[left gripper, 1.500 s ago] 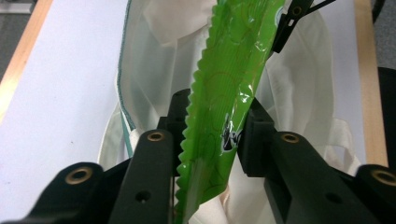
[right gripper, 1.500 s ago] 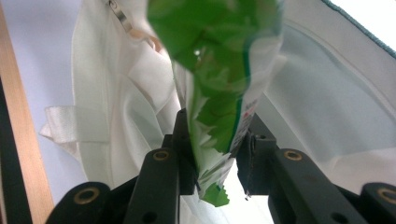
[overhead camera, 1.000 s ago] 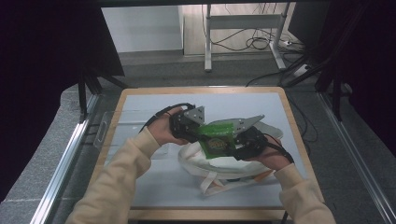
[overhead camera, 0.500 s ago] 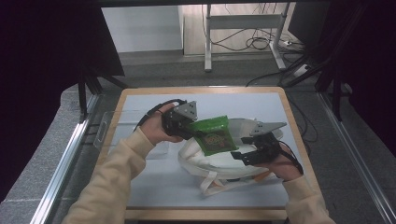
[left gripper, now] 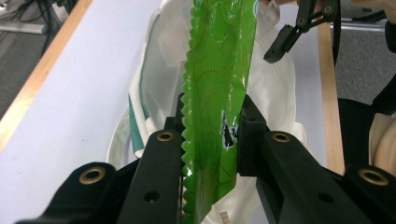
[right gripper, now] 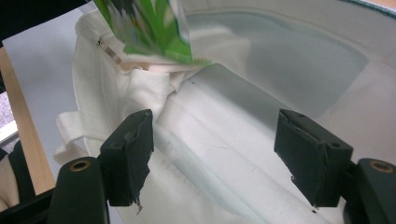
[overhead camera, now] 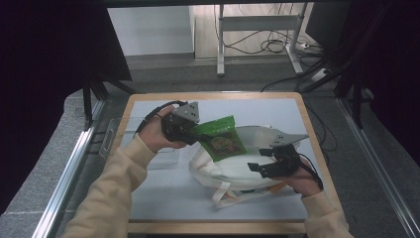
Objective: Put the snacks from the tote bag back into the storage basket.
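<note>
Left gripper [left gripper: 210, 135] clamps one green packet [overhead camera: 221, 139]; one white bag [overhead camera: 233, 166] below.

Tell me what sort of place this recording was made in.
Probably a lab or workshop test bench, not a home. A wood-edged table stands between metal rails on grey carpet, with loose cables and desk legs behind. On it, the left gripper holds a green snack packet over a white cloth bag.

Cream sleeves are covering both forearms. The left gripper [overhead camera: 190, 133] and right gripper [overhead camera: 256, 167] are showing black jaws with brass-ringed screw holes, grey three-cornered plates and trailing black cables.
</note>
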`<state>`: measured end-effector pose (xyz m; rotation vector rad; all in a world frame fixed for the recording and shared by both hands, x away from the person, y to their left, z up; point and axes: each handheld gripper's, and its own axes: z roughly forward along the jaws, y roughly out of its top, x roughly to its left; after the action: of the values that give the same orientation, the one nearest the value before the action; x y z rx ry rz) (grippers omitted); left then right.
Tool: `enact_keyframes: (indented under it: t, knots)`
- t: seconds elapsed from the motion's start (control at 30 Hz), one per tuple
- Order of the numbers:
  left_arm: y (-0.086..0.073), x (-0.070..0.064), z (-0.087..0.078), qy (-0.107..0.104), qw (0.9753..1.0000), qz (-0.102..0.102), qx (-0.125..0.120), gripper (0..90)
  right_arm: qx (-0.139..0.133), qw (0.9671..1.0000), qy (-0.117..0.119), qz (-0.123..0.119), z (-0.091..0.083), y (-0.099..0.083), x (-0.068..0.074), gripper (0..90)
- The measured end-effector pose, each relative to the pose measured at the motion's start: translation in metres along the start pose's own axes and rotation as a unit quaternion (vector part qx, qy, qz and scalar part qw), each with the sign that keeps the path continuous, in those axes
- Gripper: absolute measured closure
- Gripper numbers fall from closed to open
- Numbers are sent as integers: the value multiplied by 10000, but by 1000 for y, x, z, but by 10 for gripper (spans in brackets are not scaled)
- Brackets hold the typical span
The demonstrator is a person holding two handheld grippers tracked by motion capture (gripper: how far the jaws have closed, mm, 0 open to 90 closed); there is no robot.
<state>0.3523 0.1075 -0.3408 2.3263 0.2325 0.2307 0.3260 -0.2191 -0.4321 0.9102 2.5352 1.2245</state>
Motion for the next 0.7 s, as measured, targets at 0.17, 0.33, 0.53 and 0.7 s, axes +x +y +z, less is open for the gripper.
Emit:
enact_keyframes:
  t: [0.17,0.33,0.53,0.7]
  knots:
    - [2,0,-13,77,10000,38,-34,757,-5,10000,24,-65,1,1,2,282]
    - [1,2,-22,166,9999,1,-36,757,-7,10000,14,-70,1,1,3,280]
    - [-1,5,-32,238,9997,-48,-41,758,-60,10000,1,-57,-2,2,4,281]
    - [-3,9,-34,267,9996,-95,-23,758,-68,10000,-1,-66,-2,2,4,281]
